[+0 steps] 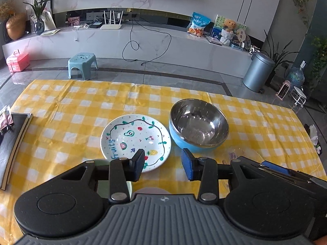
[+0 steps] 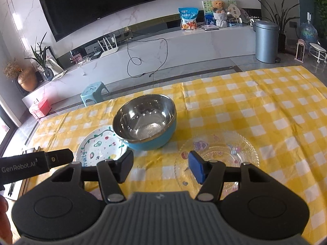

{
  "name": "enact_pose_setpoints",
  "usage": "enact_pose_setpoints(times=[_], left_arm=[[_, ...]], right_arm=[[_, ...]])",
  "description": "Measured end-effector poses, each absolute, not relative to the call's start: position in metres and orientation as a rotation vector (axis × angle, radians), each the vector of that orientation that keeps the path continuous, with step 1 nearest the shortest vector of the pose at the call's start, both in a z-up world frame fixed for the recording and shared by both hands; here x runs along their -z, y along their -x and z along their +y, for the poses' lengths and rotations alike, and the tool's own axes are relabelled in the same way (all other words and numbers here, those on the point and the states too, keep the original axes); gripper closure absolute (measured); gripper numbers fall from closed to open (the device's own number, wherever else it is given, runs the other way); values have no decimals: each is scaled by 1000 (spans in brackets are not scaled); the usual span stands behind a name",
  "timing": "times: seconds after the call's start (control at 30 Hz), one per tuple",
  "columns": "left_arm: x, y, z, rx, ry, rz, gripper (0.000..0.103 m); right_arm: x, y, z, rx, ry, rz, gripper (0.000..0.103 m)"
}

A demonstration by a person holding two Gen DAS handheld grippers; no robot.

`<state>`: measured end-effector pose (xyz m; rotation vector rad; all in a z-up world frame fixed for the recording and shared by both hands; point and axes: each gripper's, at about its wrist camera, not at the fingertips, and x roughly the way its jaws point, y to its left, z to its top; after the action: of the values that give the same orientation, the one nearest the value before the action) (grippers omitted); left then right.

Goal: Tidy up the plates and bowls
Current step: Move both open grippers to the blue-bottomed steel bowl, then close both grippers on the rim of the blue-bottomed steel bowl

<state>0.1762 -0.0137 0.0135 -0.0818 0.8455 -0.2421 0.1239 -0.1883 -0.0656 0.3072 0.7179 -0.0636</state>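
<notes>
Here we see both claws, left claw (image 1: 163,164) and right claw (image 2: 160,166), half open and empty; painted ceramic plate (image 1: 134,140) touches steel-lined blue bowl (image 1: 198,124), ribbed glass plate (image 2: 222,153) beside.

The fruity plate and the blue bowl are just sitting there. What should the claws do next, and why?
Probably lower the left claw onto the near rim of the fruity plate. Both claws are open and empty, and that plate lies right under its fingers, beside the blue bowl.

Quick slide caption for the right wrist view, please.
Open right tongs hover over yellow checked cloth, between blue steel-lined bowl, painted plate and clear glass plate.
</notes>
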Motion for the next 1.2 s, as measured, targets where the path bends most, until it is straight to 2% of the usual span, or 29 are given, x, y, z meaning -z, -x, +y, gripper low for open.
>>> enact_pose_setpoints(times=[0.23, 0.47, 0.7, 0.93, 1.03, 1.2], left_arm=[[8, -226, -30, 239, 101, 907, 57], [34, -260, -44, 212, 110, 953, 57], [49, -279, -55, 203, 107, 992, 57], [62, -288, -65, 198, 103, 1026, 74], [66, -288, -68, 198, 91, 1039, 85], [66, -285, -69, 195, 91, 1031, 89]], right_arm=[[74, -170, -200, 122, -317, 737, 51], [91, -208, -207, 161, -345, 775, 54], [106, -232, -209, 169, -379, 806, 63], [118, -242, -213, 167, -427, 841, 81], [121, -244, -214, 162, -439, 842, 82], [120, -245, -212, 152, -438, 842, 87]])
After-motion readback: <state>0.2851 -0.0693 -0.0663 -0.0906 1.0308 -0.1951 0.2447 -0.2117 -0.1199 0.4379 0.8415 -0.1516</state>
